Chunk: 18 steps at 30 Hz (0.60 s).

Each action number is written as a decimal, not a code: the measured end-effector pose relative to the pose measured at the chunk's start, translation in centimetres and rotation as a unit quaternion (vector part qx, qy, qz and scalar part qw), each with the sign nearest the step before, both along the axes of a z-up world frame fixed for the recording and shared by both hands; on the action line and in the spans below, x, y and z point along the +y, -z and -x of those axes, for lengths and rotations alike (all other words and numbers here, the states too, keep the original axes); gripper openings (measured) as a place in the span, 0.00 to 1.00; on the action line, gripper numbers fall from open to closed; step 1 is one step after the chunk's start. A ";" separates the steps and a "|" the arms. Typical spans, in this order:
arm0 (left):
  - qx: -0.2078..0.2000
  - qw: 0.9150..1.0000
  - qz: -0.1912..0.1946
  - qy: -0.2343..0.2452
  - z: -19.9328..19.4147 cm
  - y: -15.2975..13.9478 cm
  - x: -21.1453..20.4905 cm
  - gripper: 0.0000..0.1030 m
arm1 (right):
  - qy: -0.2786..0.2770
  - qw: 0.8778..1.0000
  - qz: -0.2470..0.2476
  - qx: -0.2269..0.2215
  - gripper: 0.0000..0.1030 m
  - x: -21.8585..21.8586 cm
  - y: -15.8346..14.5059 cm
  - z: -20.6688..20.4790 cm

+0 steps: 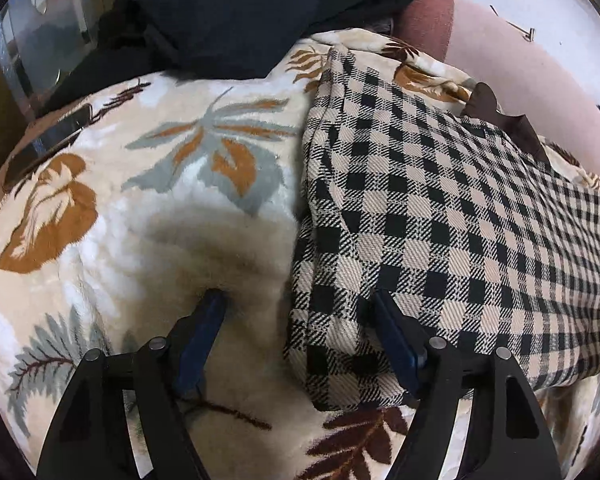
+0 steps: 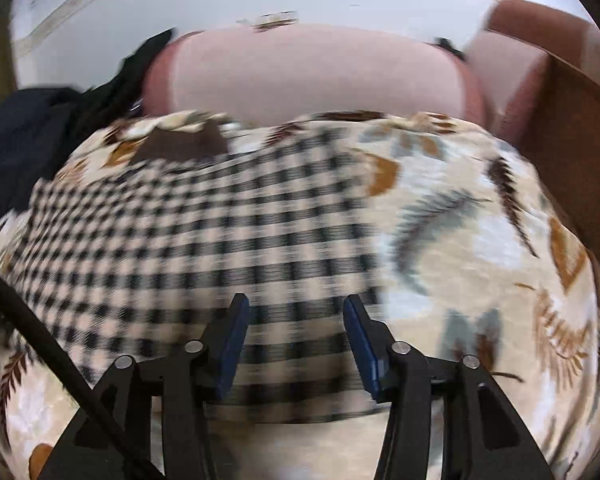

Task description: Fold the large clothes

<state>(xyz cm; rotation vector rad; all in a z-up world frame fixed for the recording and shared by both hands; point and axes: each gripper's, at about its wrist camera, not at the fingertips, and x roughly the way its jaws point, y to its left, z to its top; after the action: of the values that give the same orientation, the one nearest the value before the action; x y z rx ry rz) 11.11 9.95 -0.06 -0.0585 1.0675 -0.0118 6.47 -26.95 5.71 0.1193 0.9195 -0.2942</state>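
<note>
Fingers of left gripper (image 1: 298,300) and right gripper (image 2: 296,306) apart, holding nothing; beige-and-black checked woven garment (image 1: 440,216) beneath fingers looks partly folded on leaf-print fleece blanket (image 1: 112,184); final folds probably left.

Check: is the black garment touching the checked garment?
Apart. The left wrist view shows leaf-print blanket between the black garment and the checked garment.

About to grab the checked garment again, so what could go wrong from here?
1. The left hand-held gripper straddles the checked garment's edge, one finger on the leaf-print blanket; closing might pinch the blanket too.
2. The right hand-held gripper hangs open over mid-fabric, so it may bunch several layers.
3. The black clothes nearby could snag.
</note>
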 end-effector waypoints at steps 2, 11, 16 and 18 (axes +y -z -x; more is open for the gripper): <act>0.003 1.000 0.001 0.004 0.1 -0.2 0.2 0.73 | -0.024 0.999 -0.009 0.033 0.60 1.7 2.0 -1.4; -0.054 0.998 0.022 -0.026 1.1 -3.6 2.3 0.72 | -0.046 0.999 -0.021 0.017 0.61 4.0 1.0 -1.4; -0.087 0.996 0.003 -0.038 1.5 -5.1 3.0 0.72 | -0.123 0.992 -0.018 -0.019 0.61 8.9 -2.1 -1.5; -0.090 0.995 0.001 -0.044 1.3 -5.3 3.6 0.72 | -0.164 0.986 -0.014 -0.018 0.61 11.6 -2.2 -1.7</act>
<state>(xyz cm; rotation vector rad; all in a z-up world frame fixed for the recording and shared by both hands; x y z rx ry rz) 9.76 13.50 5.23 -0.1051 0.8849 0.0604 8.19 -15.38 7.91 -0.0028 0.8926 0.0267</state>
